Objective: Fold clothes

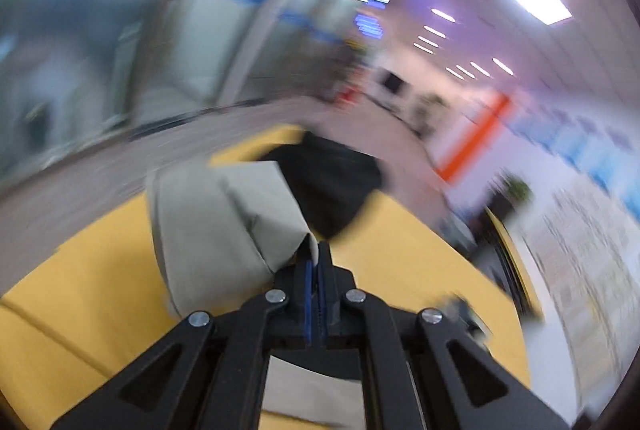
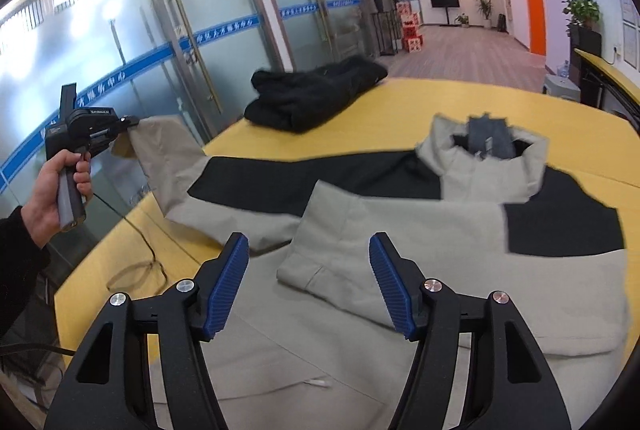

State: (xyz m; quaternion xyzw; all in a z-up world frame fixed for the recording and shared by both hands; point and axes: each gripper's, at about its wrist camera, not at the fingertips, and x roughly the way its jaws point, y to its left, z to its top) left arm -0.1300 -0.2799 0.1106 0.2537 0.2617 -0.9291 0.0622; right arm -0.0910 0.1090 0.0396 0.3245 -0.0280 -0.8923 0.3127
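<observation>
In the right wrist view, bare yellow table (image 2: 460, 102) is lying open across the upper middle, between the black garment pile (image 2: 316, 94) and the spread jacket (image 2: 400, 230). At lower left a cable (image 2: 140, 262) is looping over the table edge, blocking passage there.

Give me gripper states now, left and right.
Left gripper: closed on the cuff of the jacket sleeve, lifted off the table.
Right gripper: open, empty, above the jacket.
</observation>
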